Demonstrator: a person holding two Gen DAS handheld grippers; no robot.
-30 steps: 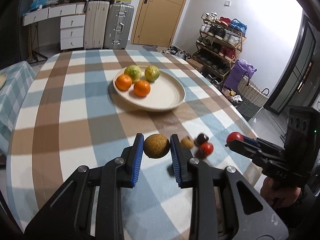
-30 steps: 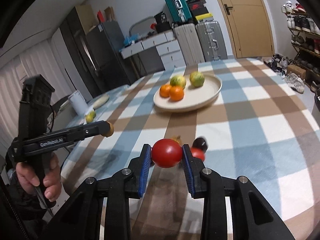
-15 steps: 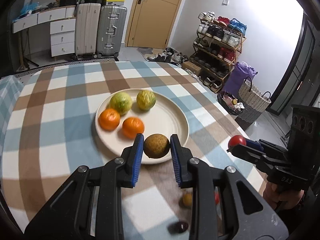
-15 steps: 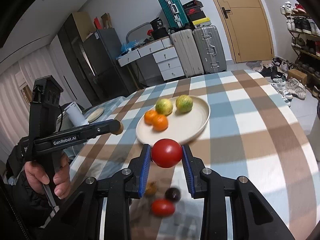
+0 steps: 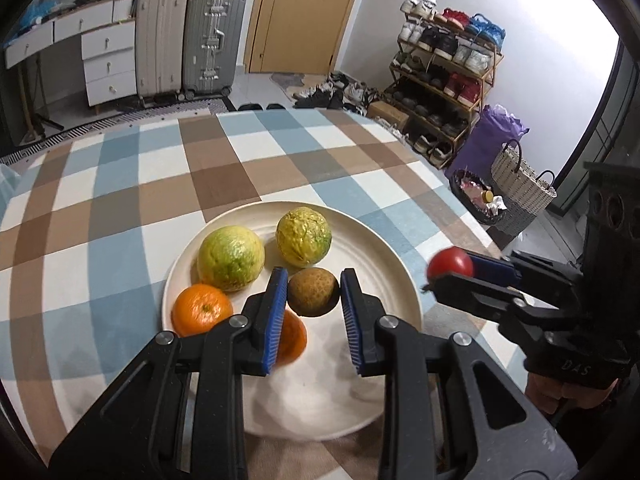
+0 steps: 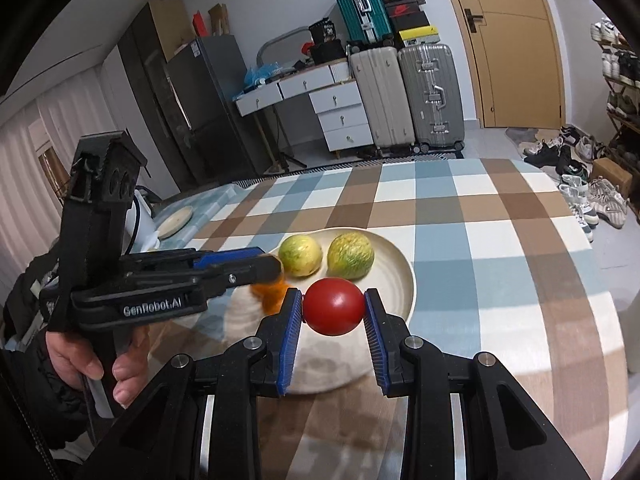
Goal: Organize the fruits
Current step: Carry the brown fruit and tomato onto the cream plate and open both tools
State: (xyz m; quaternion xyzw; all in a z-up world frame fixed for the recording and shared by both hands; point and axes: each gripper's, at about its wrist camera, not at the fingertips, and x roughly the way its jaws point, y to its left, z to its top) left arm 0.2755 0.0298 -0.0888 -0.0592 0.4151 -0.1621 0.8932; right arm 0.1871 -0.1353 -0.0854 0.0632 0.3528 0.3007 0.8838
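Cream-coloured and shallow, the round plate (image 5: 404,280) sits on a checked tablecloth (image 5: 160,184) of blue, brown and white squares in the left wrist view. Four fruits already lie on it: two rough-skinned yellow-green citrus (image 5: 231,258) toward its far rim, and two smooth oranges (image 5: 202,309) at its left edge, one half hidden behind a finger. The left gripper (image 5: 313,300) hangs over the plate's middle, its ribbed blue pads pinching a small brown fruit (image 5: 313,291) with a dull, russet, slightly pitted skin. At the plate's right rim the right gripper (image 5: 448,270) shows side-on, clamped on a glossy red tomato (image 5: 450,263).

From the right wrist view, the right gripper (image 6: 334,312) squeezes that red tomato (image 6: 334,312) between its blue pads, above the near right part of the plate (image 6: 402,276). The left gripper's (image 6: 272,266) tip reaches over the plate's left side, in front of a blurred orange (image 6: 272,298); its load is hidden here. A hand (image 6: 92,364) grips its black handle.

Judging by this, the sorting is well along: four fruits rest on the plate and two more are carried over it, not yet released. Whether any fruit waits elsewhere on the cloth cannot be told.
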